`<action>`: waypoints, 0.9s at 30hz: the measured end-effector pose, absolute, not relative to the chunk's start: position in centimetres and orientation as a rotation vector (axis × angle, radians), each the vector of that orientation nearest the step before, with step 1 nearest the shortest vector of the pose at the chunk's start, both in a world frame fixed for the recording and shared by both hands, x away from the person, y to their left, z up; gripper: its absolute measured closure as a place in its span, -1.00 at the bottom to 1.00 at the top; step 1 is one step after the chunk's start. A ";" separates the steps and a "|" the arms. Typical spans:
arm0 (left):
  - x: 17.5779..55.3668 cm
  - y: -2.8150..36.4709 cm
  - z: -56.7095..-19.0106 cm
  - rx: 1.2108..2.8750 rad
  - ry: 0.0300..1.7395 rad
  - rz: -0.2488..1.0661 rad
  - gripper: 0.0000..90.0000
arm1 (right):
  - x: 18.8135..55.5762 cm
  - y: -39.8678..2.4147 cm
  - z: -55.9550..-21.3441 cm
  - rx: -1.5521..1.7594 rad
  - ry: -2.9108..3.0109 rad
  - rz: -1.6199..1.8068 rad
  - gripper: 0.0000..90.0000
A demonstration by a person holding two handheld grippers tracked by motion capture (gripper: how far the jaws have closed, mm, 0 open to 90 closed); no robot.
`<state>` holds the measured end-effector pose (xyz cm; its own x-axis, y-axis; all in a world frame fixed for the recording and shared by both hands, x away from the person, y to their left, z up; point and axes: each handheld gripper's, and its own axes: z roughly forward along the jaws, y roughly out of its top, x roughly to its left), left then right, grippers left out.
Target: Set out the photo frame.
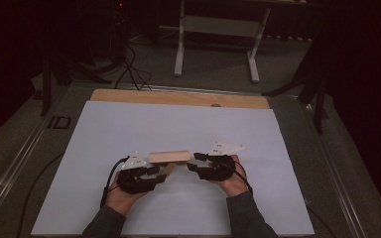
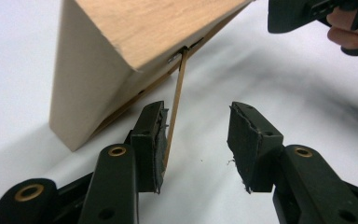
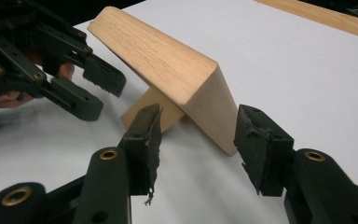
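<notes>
A wooden frame (image 1: 169,157) stands near the front of the white table (image 1: 129,129), propped at a slant on a thin fold-out leg (image 2: 176,100) hinged to its back, with a gripper at either end. The left gripper (image 1: 155,171) sits low at the frame's left end; in the left gripper view its fingers (image 2: 151,140) stand apart, and the thin leg passes just beside the inner face of one pad without being pinched. The right gripper (image 1: 194,162) waits at the other end with its fingers (image 3: 261,140) also parted, the frame's end face between and ahead of them but not touched. This looks like the approach stage of working on the stand: either folding the leg flat or steadying the frame to reset it. The next move probably calls for the right fingers to close on the frame's end and hold it firm, while the left fingers close gently on the leg, since so slender a strip could bend or snap at its hinge.
</notes>
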<state>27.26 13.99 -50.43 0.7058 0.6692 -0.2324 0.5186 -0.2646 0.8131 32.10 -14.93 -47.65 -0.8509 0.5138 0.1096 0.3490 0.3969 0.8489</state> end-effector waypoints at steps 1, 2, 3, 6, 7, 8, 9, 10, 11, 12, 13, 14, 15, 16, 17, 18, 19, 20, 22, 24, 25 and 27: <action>27.2 14.1 -50.4 1.930 0.919 0.197 0.26 | 32.1 -15.0 -47.7 0.776 2.480 1.435 0.12; 27.2 14.4 -50.2 1.921 0.921 0.205 0.27 | 32.1 -15.0 -47.7 0.777 2.482 1.434 0.12; 27.2 14.4 -50.2 1.921 0.921 0.205 0.27 | 32.1 -15.0 -47.7 0.777 2.482 1.434 0.12; 27.1 14.8 -49.9 1.908 0.919 0.210 0.30 | 32.2 -15.0 -47.9 0.773 2.488 1.428 0.14; 27.0 14.9 -49.8 1.904 0.917 0.210 0.32 | 32.2 -15.0 -47.9 0.774 2.490 1.426 0.15; 27.0 14.9 -49.8 1.903 0.914 0.210 0.34 | 32.2 -15.0 -48.0 0.773 2.493 1.425 0.17; 27.0 14.9 -49.8 1.903 0.914 0.210 0.36 | 32.2 -15.0 -48.0 0.773 2.493 1.425 0.17; 27.0 14.9 -49.6 1.901 0.907 0.212 0.37 | 32.3 -15.1 -48.1 0.775 2.498 1.416 0.18; 26.9 14.9 -49.6 1.903 0.903 0.215 0.39 | 32.4 -15.1 -48.2 0.778 2.503 1.410 0.19; 26.9 14.9 -49.6 1.903 0.903 0.215 0.40 | 32.4 -15.1 -48.2 0.778 2.503 1.410 0.19; 26.9 14.8 -49.5 1.900 0.898 0.219 0.40 | 32.5 -15.3 -48.4 0.785 2.513 1.400 0.21; 26.9 14.8 -49.5 1.900 0.898 0.219 0.41 | 32.5 -15.3 -48.4 0.785 2.513 1.400 0.21; 26.9 14.9 -49.4 1.898 0.898 0.225 0.43 | 32.6 -15.4 -48.6 0.794 2.523 1.392 0.25; 26.9 14.9 -49.4 1.898 0.898 0.230 0.45 | 32.7 -15.4 -48.7 0.799 2.523 1.389 0.29; 26.9 14.9 -49.4 1.898 0.898 0.230 0.47 | 32.7 -15.5 -48.8 0.807 2.517 1.376 0.34; 26.9 14.9 -49.4 1.898 0.899 0.235 0.49 | 32.8 -15.5 -48.9 0.815 2.507 1.365 0.37; 26.8 14.8 -49.3 1.904 0.901 0.256 0.51 | 32.9 -15.6 -49.0 0.824 2.492 1.350 0.42; 26.8 14.8 -49.3 1.904 0.901 0.256 0.53 | 32.9 -15.7 -49.1 0.843 2.476 1.341 0.49; 26.6 14.4 -49.1 1.927 0.890 0.306 0.57 | 33.1 -15.9 -49.2 0.882 2.440 1.336 0.67; 26.6 14.1 -49.1 1.932 0.883 0.329 0.61 | 33.2 -16.1 -49.2 0.906 2.408 1.344 0.80; 26.6 14.0 -49.1 1.935 0.883 0.332 0.63 | 33.2 -16.1 -49.1 0.919 2.391 1.353 0.83; 26.6 13.9 -49.1 1.938 0.883 0.336 0.66 | 33.3 -16.1 -49.1 0.928 2.374 1.366 0.88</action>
<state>26.61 13.94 -49.10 0.7017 0.7015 -0.1241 0.4417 -0.2917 0.8484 33.29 -16.13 -49.10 -0.7662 0.6355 0.0957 0.4023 0.3581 0.8426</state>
